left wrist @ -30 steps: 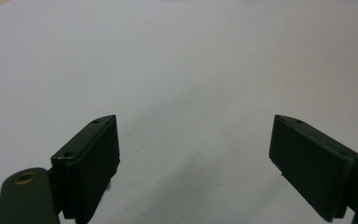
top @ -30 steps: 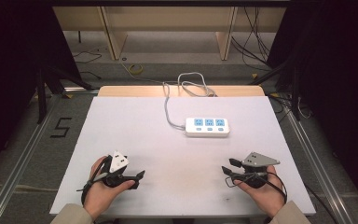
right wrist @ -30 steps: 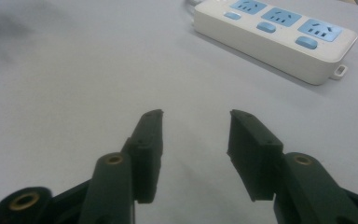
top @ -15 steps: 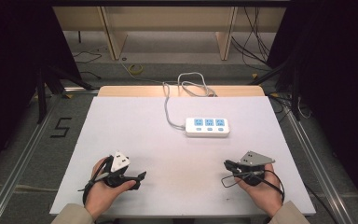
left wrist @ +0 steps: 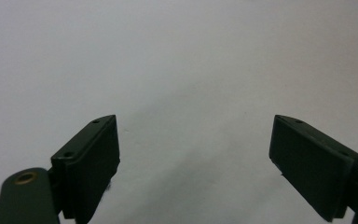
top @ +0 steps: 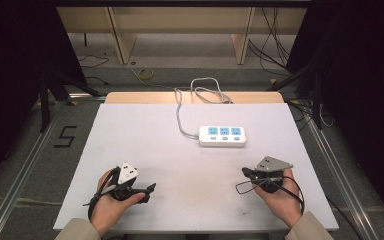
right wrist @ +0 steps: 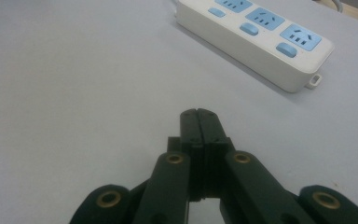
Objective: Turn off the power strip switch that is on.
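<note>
So, white surface [top: 145, 135] w/ a power strip [top: 222, 136] toward the far side, long axis left-right. Right claw [top: 246, 173] is nearer, clenched on nothing, strip ahead & slightly left of it. Left claw [top: 150, 189] spread wide, empty, well apart from strip.

Grey floor [top: 25, 165], wooden shelving [top: 180, 22] behind.

A white power strip [top: 222, 136] with light-blue sockets and switches lies on the plain white table [top: 145, 135].
</note>
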The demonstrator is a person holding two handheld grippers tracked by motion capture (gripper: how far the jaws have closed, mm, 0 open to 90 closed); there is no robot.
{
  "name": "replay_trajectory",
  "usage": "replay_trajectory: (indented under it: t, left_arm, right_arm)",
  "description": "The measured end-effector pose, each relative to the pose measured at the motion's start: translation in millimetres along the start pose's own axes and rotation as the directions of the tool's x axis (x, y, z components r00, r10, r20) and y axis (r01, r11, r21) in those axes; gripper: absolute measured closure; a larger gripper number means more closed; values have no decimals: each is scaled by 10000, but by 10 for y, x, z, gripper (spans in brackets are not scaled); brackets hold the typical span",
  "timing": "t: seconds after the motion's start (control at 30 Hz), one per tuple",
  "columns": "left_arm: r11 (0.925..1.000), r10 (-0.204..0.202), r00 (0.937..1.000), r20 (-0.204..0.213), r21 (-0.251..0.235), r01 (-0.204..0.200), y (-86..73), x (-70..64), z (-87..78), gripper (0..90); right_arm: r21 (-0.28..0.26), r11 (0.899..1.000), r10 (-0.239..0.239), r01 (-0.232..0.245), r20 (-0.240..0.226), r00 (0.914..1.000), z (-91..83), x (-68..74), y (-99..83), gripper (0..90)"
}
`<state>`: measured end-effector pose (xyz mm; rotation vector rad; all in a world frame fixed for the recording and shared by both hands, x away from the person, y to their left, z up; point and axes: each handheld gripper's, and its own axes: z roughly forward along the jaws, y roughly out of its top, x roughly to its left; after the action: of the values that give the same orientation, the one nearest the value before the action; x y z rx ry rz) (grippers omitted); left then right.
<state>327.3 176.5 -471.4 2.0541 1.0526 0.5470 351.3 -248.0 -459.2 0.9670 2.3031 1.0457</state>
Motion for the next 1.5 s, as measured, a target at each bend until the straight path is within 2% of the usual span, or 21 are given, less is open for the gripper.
replay_trajectory:
  t: [0.9,1.5]
  left_arm:
    - [10000,26,9999,-123,-1,-26,1,12,8,154]
    - [10000,46,9999,-148,0,-46,-1,15,8,154]
  right_arm:
    - [375,9978,540,-548,231,9983,146,-111,245,900]
    - [706,9957,586,-600,219,9980,269,-189,487,900]
